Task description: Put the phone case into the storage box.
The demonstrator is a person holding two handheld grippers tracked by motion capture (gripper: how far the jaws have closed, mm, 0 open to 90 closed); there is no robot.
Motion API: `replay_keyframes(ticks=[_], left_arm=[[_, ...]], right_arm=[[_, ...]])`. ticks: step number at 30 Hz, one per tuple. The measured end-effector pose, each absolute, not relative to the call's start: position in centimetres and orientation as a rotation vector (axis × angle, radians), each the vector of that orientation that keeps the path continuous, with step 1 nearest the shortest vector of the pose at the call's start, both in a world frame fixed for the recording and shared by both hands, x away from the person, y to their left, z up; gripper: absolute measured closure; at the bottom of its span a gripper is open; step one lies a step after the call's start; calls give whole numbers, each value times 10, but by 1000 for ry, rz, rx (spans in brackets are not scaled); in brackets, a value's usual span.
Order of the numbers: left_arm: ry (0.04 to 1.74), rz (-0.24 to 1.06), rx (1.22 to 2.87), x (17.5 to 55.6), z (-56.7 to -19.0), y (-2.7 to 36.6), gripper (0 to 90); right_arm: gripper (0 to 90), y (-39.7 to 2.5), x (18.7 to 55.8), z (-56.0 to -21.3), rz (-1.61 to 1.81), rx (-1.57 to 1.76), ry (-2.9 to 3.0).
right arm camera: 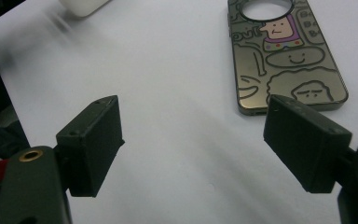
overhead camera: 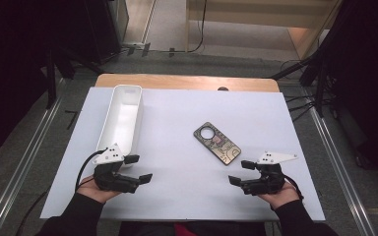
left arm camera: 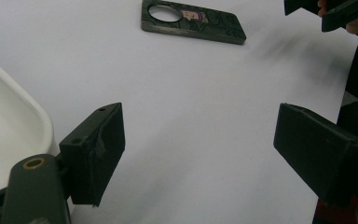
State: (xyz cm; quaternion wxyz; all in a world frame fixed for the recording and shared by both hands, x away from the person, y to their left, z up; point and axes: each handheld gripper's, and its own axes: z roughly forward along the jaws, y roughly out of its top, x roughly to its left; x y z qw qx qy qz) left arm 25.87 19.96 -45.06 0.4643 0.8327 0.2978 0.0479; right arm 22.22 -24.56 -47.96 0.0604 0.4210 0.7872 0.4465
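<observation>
A: Where did the phone case (overhead camera: 217, 143) lie, relative to the two grippers?

B: It lay flat on the white sheet (overhead camera: 177, 123), right of the middle, with its camera hole at the far end. In the high view its long axis ran on a slant, from far-left to near-right, and the near-right corner pointed toward the right gripper (overhead camera: 241, 173).

A: So that one was nearer?

B: Clearly. The right gripper sat just beside that near corner, close but not touching. In the right gripper view the case (right arm camera: 284, 56) showed just beyond the right-hand jaw, ahead and off to one side, not between the jaws. The left gripper (overhead camera: 139, 168) was well apart from it, near the close end of the white bin (overhead camera: 121, 118); in the left gripper view the case (left arm camera: 193, 21) looked small and far ahead.

A: And the jaws?

B: Both pairs stood wide apart with nothing held between them, only bare sheet.

A: Your read on the next move?

B: I judged the right hand would take it. The jaws would need to shift sideways over the case and close across its short width, square to that slanted long axis, since the case lay thin and flat
</observation>
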Motion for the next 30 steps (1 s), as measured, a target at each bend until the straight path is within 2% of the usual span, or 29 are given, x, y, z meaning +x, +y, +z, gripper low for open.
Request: replay_keyframes(ticks=[30], left_arm=[[719,98,2049,260,-451,201,163]], right_arm=[[176,-250,230,-475,1360,1283,2362]])
